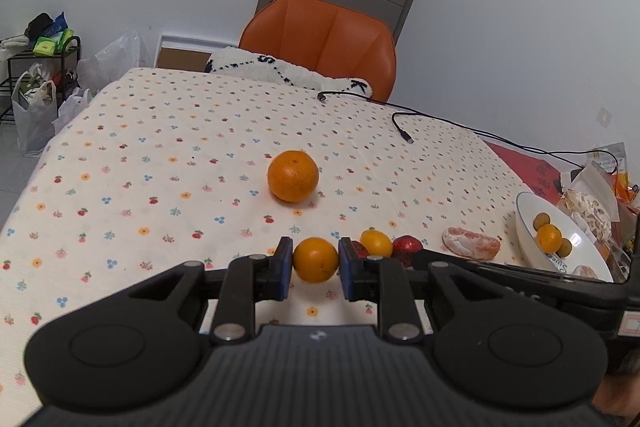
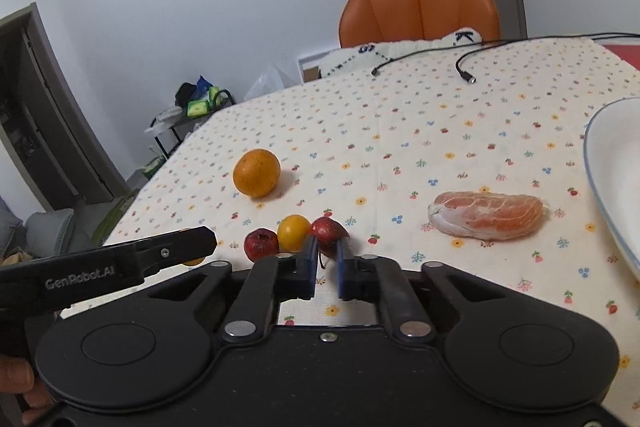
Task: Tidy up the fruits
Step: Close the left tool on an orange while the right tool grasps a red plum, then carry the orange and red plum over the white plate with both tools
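Small orange [image 1: 315, 259] clamped in left fingers [image 1: 283, 269] — right fingers' [image 2: 309, 265] grip on red fruit [image 2: 328, 235] unclear.

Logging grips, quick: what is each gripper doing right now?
Left gripper: shut on a small orange.
Right gripper: closing around a red fruit; grip unclear.

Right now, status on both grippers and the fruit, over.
Left gripper shut on small orange. Right gripper closing on a red fruit, grip unconfirmed. Big orange and peeled segment loose on cloth; bowl to the right, path clear.
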`<state>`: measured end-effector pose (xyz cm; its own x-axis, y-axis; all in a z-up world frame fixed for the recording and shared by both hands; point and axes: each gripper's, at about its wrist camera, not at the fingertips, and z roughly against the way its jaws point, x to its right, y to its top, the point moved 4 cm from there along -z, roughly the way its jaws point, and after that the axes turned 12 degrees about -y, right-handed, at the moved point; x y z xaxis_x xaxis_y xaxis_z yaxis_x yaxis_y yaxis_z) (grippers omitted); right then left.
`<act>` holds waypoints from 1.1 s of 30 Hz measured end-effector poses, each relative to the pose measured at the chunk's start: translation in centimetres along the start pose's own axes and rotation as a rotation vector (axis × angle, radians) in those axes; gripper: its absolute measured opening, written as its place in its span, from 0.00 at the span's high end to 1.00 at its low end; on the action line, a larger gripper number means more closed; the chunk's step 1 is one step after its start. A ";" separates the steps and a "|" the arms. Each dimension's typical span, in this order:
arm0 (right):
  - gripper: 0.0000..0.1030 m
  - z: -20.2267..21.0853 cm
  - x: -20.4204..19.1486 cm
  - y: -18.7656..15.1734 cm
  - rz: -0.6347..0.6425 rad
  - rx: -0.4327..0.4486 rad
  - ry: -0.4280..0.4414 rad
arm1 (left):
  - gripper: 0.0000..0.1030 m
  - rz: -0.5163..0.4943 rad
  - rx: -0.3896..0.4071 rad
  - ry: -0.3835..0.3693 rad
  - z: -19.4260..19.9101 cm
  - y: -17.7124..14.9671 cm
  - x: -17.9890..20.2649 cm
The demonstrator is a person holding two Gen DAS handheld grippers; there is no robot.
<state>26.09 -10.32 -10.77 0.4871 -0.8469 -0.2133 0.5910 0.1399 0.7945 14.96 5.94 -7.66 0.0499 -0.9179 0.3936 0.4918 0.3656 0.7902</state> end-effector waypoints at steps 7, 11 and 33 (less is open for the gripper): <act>0.99 1.5 0.9 0.1 -0.011 0.026 0.009 | 0.78 0.002 0.014 0.004 0.6 0.1 0.3; 0.91 1.4 0.9 0.0 -0.014 0.008 0.014 | 0.78 0.001 0.017 0.005 0.8 0.2 0.3; 0.79 -1.5 -0.4 0.4 0.011 -0.017 0.002 | 0.78 0.032 0.020 0.008 1.0 0.2 -1.2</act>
<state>27.15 -9.18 -11.20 0.4950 -0.8441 -0.2061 0.5964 0.1576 0.7871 14.17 7.28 -7.51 0.0722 -0.9068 0.4153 0.4727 0.3977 0.7863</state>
